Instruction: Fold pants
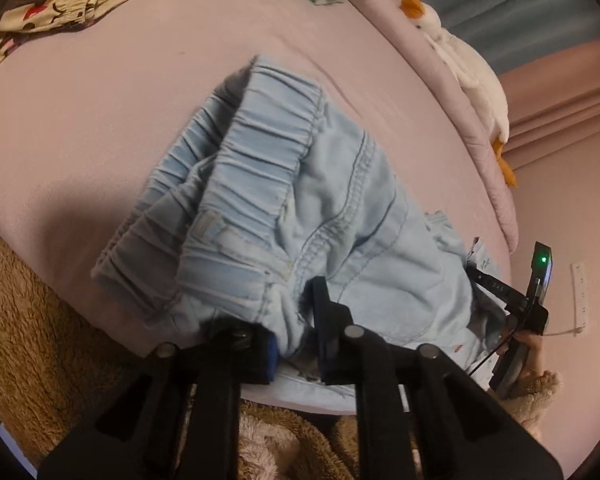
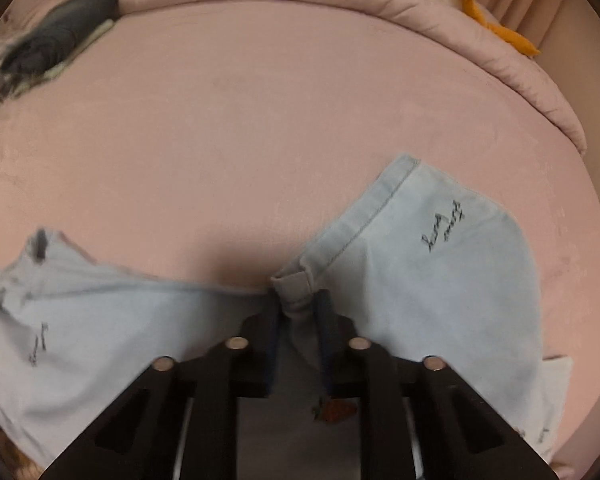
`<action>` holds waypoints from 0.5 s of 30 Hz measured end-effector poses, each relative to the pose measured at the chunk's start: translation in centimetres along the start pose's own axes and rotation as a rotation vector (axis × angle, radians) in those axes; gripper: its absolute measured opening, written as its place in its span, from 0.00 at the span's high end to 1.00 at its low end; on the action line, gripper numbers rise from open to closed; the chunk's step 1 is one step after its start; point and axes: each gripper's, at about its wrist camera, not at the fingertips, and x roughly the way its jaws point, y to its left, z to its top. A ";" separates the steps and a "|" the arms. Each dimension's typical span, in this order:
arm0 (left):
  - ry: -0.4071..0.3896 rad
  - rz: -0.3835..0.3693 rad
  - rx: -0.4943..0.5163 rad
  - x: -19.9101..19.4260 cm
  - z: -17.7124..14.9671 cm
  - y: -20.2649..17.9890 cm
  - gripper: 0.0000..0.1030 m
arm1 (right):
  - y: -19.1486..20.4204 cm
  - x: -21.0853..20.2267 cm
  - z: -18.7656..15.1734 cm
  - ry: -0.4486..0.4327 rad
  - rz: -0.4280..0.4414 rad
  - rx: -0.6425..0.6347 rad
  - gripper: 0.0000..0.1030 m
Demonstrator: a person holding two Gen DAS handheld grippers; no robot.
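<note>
Light blue denim pants (image 1: 340,208) lie crumpled on a pink bed sheet (image 1: 100,128), their gathered elastic waistband (image 1: 260,140) facing up. My left gripper (image 1: 296,334) is shut on a bunch of cloth just below the waistband at the sheet's near edge. In the right wrist view a pants leg (image 2: 440,264) with dark script print spreads to the right, and more of the cloth trails off left. My right gripper (image 2: 297,310) is shut on a folded hem corner (image 2: 294,286) that sticks up between its fingers. A small red strawberry print (image 2: 334,410) shows below the jaws.
A cream patterned garment (image 1: 52,4) lies at the far left and dark folded clothes (image 2: 60,32) at the back. A rolled pink quilt (image 2: 380,4) and a white plush goose (image 1: 472,76) line the far right edge. Brown fuzzy fabric (image 1: 40,340) sits below the near edge.
</note>
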 end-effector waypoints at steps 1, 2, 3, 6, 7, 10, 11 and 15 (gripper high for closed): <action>-0.003 -0.003 0.000 -0.2 0.1 0.0 0.88 | -0.8 -0.4 0.3 -0.006 0.015 0.034 0.88; -0.009 -0.006 0.005 -0.6 0.1 -0.1 0.89 | -2.1 -1.6 0.5 -0.037 0.046 0.096 0.88; -0.016 -0.008 0.013 -1.0 0.2 -0.3 0.89 | -3.2 -2.8 0.7 -0.069 0.061 0.136 0.88; -0.049 -0.020 0.029 -2.3 0.5 -0.9 0.89 | -8.4 -8.3 0.2 -0.212 0.082 0.285 0.88; -0.051 -0.032 0.038 -2.7 0.6 -1.1 0.89 | -10.7 -10.1 -0.3 -0.262 0.094 0.342 0.88; -0.049 -0.046 0.043 -3.4 0.9 -1.3 0.89 | -17.3 -14.8 -3.8 -0.394 0.078 0.521 0.88; -0.051 -0.041 0.040 -3.4 0.9 -1.1 0.89 | -18.9 -15.9 -5.5 -0.421 0.042 0.573 0.88; -0.035 -0.034 0.006 -3.1 1.1 -0.2 0.89 | -24.8 -15.2 -13.2 -0.394 -0.036 0.797 0.88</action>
